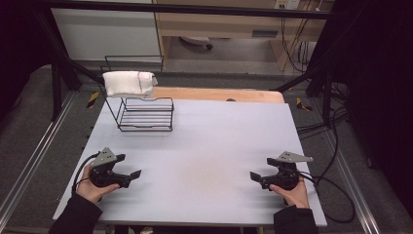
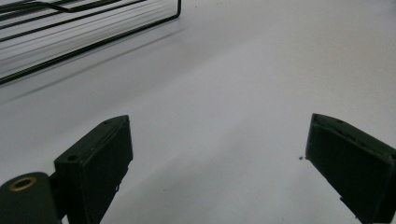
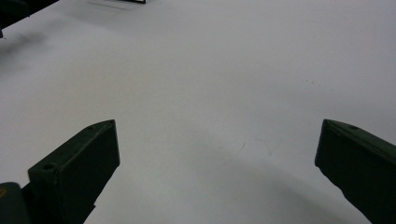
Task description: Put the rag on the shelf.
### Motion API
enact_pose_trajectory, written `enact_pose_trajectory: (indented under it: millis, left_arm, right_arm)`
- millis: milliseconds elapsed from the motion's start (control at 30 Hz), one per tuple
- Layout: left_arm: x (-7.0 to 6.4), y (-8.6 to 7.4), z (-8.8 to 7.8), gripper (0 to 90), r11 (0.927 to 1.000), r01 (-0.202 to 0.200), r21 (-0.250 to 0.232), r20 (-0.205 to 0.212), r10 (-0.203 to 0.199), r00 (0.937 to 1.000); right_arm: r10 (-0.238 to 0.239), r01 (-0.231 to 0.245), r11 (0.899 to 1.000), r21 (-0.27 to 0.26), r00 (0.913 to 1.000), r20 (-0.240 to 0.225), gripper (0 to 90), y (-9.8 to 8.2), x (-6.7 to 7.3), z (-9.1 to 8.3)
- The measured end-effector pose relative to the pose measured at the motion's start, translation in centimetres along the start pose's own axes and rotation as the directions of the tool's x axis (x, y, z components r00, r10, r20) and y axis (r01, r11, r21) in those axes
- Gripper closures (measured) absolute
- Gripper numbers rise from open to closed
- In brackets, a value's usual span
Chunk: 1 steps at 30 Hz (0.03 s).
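Observation:
A black wire rack [image 1: 145, 114] stands at the far left of the pale table [image 1: 209, 141], and a folded white towel [image 1: 129, 83] hangs over its upper rail. My left gripper [image 1: 130, 176] rests near the table's front left, held by a hand, jaws wide apart and empty. In the left gripper view the left gripper [image 2: 219, 163] faces bare table with the rack's base [image 2: 84, 28] at the upper left. My right gripper [image 1: 257, 179] sits at the front right, also open and empty. The right gripper [image 3: 217, 168] looks onto bare table surface.
A wooden strip [image 1: 219, 94] borders the table's far edge. Cables [image 1: 336, 195] trail off the right side onto the floor. Black frame posts [image 1: 58, 73] stand at both sides, with shelving and a white cabinet [image 1: 107, 34] beyond.

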State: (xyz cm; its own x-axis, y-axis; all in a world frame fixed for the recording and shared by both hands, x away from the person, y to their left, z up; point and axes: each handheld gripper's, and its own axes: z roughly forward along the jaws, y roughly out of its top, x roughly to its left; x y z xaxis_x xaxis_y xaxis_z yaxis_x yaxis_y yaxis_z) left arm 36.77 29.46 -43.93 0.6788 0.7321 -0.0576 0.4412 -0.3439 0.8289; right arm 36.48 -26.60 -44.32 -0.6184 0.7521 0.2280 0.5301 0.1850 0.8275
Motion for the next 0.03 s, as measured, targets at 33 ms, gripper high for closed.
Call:
enact_pose_trajectory:
  millis: [33]
  left_arm:
    - [0.01,-0.02,0.01,7.6,1.0000,-0.001,0.001,0.000,0.001,1.0000]
  right_arm:
    - [0.000,0.000,1.000,0.004,1.0000,-0.002,0.4,-0.01,0.02,-0.02]
